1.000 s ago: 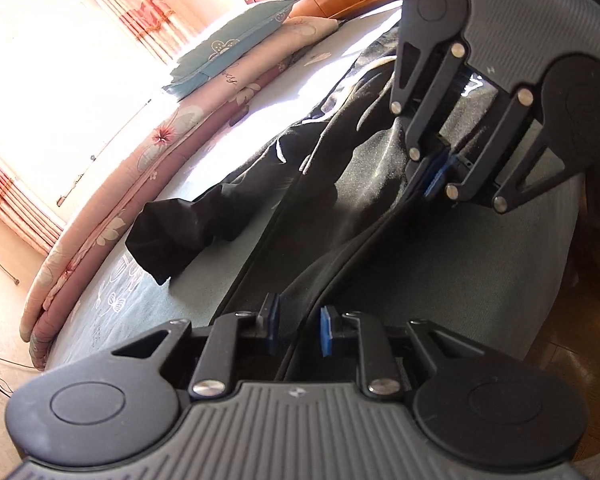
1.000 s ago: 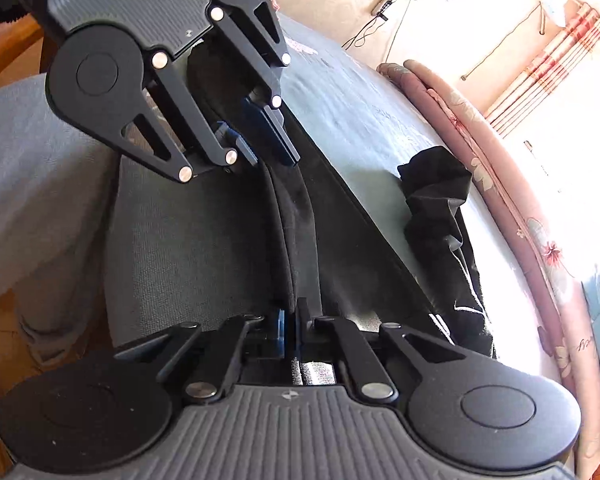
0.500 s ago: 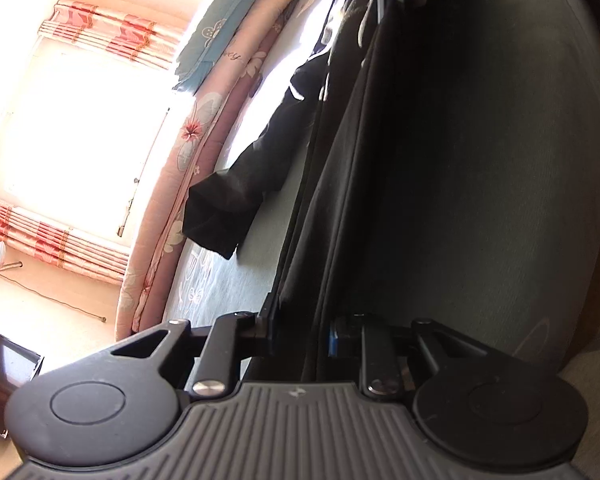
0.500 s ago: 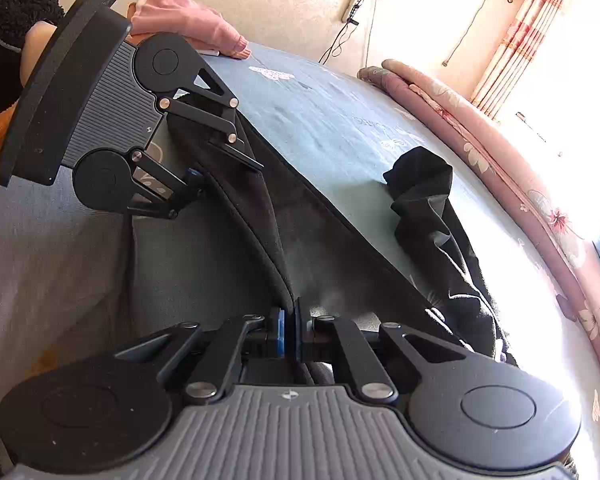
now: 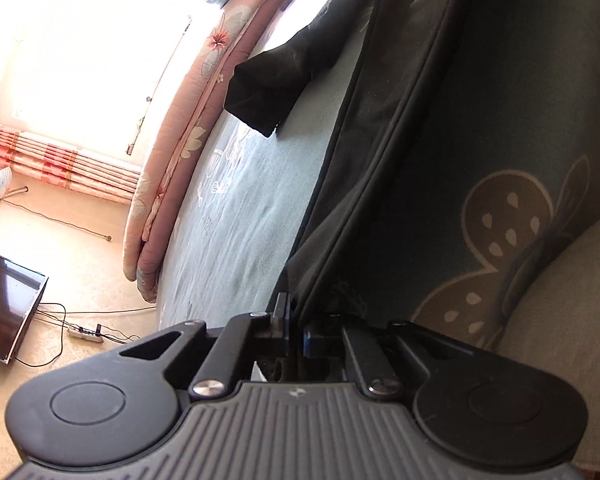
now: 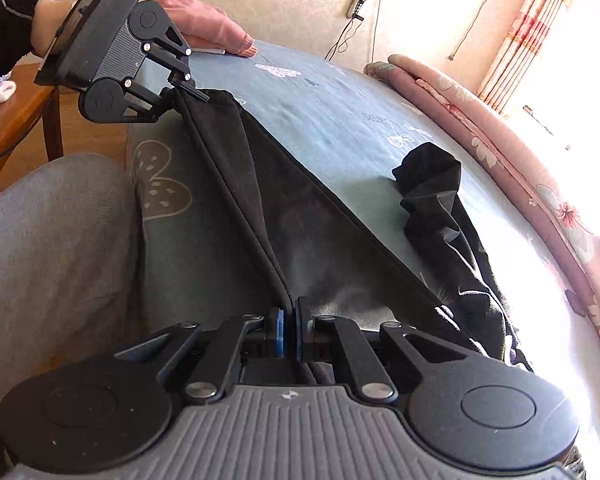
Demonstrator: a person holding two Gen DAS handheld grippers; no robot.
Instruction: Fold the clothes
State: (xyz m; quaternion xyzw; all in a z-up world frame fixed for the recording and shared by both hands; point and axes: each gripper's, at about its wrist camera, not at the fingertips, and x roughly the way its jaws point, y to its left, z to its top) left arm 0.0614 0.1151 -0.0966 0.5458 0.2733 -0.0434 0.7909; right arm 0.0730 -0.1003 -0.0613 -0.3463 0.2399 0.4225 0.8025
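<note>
A black garment (image 6: 340,236) lies on the blue-grey bed, its hem edge pulled taut between both grippers. My right gripper (image 6: 289,330) is shut on one end of that edge. My left gripper (image 5: 296,330) is shut on the other end; it also shows in the right wrist view (image 6: 180,94) at the bed's near corner. The garment (image 5: 364,184) runs away from the left gripper, and a crumpled sleeve (image 5: 276,80) lies toward the pink quilt; the sleeve also shows in the right wrist view (image 6: 432,184).
A rolled pink floral quilt (image 6: 480,120) lines the bed's far side. A pink garment (image 6: 204,24) lies at the bed's far corner. A wooden table (image 6: 8,120) stands beside the bed. A monitor (image 5: 8,312) and power strip lie on the floor.
The two grippers have moved apart along the bed edge, stretching the garment's edge taut. The right gripper has left the left wrist view.
</note>
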